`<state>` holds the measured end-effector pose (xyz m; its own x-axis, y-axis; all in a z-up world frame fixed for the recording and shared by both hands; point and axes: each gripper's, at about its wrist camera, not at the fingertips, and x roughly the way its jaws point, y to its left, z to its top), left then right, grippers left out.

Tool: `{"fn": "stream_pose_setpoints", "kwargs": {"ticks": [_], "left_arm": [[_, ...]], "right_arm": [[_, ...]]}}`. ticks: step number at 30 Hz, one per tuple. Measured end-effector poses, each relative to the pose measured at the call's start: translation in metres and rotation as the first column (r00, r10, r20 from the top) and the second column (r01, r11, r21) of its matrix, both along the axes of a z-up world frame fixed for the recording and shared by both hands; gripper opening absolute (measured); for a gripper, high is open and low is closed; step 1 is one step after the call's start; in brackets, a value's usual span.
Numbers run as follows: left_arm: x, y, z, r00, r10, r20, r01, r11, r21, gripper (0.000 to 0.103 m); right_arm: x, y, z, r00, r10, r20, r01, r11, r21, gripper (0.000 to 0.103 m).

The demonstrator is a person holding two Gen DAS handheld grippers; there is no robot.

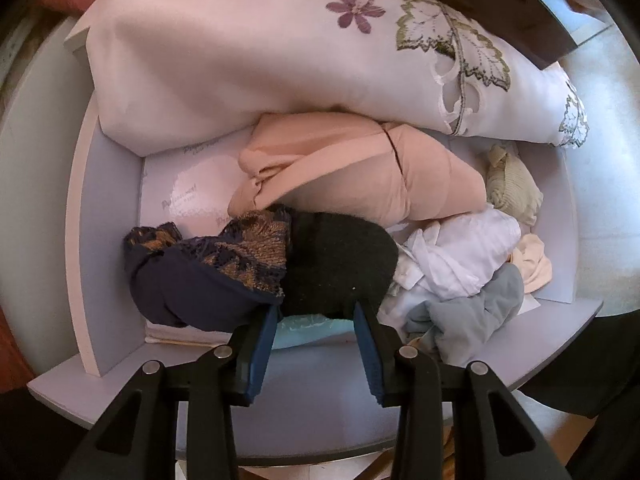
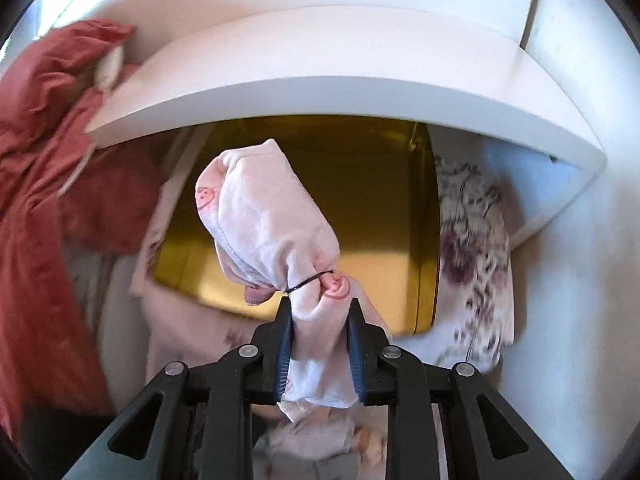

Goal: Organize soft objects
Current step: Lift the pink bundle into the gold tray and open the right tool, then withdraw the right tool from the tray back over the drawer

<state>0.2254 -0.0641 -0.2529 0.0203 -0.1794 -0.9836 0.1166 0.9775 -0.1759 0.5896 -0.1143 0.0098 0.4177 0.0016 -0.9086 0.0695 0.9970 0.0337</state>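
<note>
Two grippers engaged. Left gripper (image 1: 316, 316) spread wide, nothing clamped, tips just touching near edge of black bundle (image 1: 340, 264) inside drawer (image 1: 112, 208); probably lining up a grab. Navy lace piece (image 1: 208, 268) immediately left, peach roll (image 1: 360, 176) beyond, embroidered white fabric (image 1: 260, 60) farthest back. Right gripper (image 2: 320, 320) clenched on pink tied bundle (image 2: 272, 220), held below its band so knot stays intact; lifted ahead of yellow box (image 2: 360, 200), white shelf (image 2: 340, 92) above.

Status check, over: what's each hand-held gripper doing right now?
Left hand-held gripper open at black sock in drawer. Right hand-held gripper shut on pink bundle. Shelf above it.
</note>
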Motion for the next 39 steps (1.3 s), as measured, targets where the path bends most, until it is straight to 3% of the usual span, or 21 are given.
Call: {"fn": "stream_pose_setpoints", "kwargs": {"ticks": [6, 14, 21, 24, 25, 26, 28, 30, 33, 39], "left_arm": [[0.000, 0.011, -0.015, 0.999, 0.011, -0.033, -0.011, 1.000, -0.019, 0.040], [0.001, 0.016, -0.027, 0.998, 0.043, -0.052, -0.045, 0.998, -0.037, 0.040], [-0.001, 0.020, -0.021, 0.996, 0.063, -0.058, -0.065, 0.997, -0.035, 0.041], [-0.001, 0.025, -0.021, 0.994, 0.085, -0.069, -0.089, 0.995, -0.052, 0.041], [0.000, 0.025, -0.023, 0.994, 0.089, -0.070, -0.093, 0.994, -0.054, 0.041], [0.000, 0.026, -0.023, 0.993, 0.093, -0.071, -0.097, 0.994, -0.055, 0.041], [0.000, 0.027, -0.023, 0.993, 0.095, -0.070, -0.099, 0.994, -0.056, 0.041], [0.001, 0.028, -0.023, 0.993, 0.098, -0.070, -0.102, 0.993, -0.056, 0.041], [0.001, 0.031, -0.022, 0.993, 0.099, -0.070, -0.103, 0.993, -0.051, 0.041], [0.000, 0.034, -0.018, 0.992, 0.105, -0.067, -0.108, 0.993, -0.040, 0.041]], "right_arm": [[0.037, -0.003, -0.035, 0.998, -0.044, -0.049, 0.039, 0.994, -0.100, 0.025], [0.058, -0.013, -0.058, 0.994, -0.074, -0.077, 0.058, 0.980, -0.193, 0.025], [0.058, -0.021, -0.074, 0.995, -0.066, -0.072, 0.050, 0.977, -0.208, 0.028], [0.055, -0.016, -0.071, 0.997, -0.038, -0.065, 0.024, 0.978, -0.206, 0.035], [0.054, -0.016, -0.069, 0.998, -0.034, -0.049, 0.022, 0.976, -0.217, 0.042], [0.053, -0.016, -0.067, 0.999, -0.033, -0.036, 0.024, 0.976, -0.218, 0.056], [0.051, -0.015, -0.058, 0.999, -0.032, -0.005, 0.030, 0.978, -0.208, 0.066], [0.050, -0.014, -0.050, 0.999, -0.031, 0.016, 0.033, 0.980, -0.196, 0.068], [0.046, -0.011, -0.040, 0.998, -0.030, 0.049, 0.039, 0.981, -0.191, 0.079], [0.039, -0.008, -0.032, 0.998, -0.027, 0.065, 0.039, 0.983, -0.179, 0.081]]}}
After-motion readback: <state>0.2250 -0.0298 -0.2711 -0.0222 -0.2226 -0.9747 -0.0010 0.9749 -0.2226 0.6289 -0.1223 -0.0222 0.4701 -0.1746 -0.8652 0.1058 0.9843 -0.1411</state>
